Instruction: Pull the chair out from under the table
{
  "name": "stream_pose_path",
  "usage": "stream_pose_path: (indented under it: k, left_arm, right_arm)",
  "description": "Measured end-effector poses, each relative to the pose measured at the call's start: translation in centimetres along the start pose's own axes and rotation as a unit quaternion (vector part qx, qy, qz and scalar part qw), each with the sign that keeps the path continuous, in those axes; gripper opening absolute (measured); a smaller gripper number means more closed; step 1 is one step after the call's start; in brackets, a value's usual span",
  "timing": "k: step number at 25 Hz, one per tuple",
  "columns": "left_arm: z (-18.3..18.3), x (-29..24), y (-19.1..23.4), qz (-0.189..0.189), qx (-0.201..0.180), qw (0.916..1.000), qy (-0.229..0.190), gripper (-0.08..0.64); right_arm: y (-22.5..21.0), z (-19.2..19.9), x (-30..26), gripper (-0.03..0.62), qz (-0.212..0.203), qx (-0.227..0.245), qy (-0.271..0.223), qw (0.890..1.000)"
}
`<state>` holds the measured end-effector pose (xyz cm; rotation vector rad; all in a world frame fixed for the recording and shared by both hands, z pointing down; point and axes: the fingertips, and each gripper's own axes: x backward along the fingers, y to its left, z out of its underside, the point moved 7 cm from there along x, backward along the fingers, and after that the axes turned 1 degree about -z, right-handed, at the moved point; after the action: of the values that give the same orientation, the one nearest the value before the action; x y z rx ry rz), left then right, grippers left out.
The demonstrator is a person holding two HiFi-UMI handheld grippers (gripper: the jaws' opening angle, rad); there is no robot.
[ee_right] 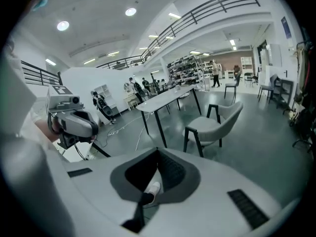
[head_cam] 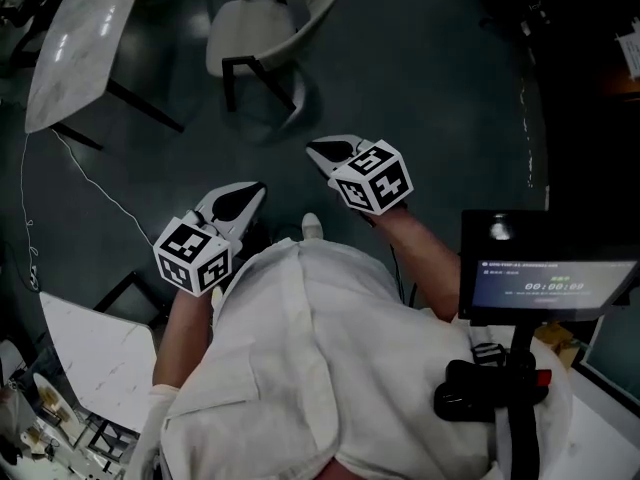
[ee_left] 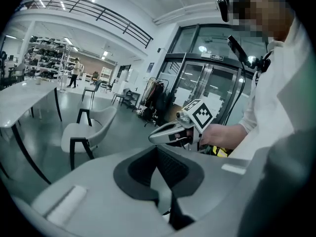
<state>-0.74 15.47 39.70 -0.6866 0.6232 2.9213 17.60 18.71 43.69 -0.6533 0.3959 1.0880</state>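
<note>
– Grippers first: left gripper [head_cam: 256,190] and right gripper [head_cam: 314,151] both have their jaws together, with nothing in them; where is the chair [head_cam: 255,30]?
– Well ahead of both tips; the counter [head_cam: 80,38] lies ahead and left of the left gripper, its edge near the seat but, I judge, not over it.
– Then open the jaws early; take the backrest rim squarely; draw straight back.
– Bare floor [head_cam: 420,88] ahead-right gives room; mind the cable [head_cam: 90,183] leftward.
</note>
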Motion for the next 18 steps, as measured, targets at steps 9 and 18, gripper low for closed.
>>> stream_pose_path:
  k: [9,18]
  left_arm:
    - [1.6,-1.9,-3.6,0.006,-0.015,0.9998,0.015,0.008]
    - [2.6,-1.4,-4.5,-0.006,-0.005,0.9998,0.016,0.008]
  right_arm:
    - [1.0,3.0,3.3,0.007,-0.014,0.008,-0.019,1.0]
    - [2.1,4.2,3.8,0.006,-0.033,0.016,-0.02,0.999]
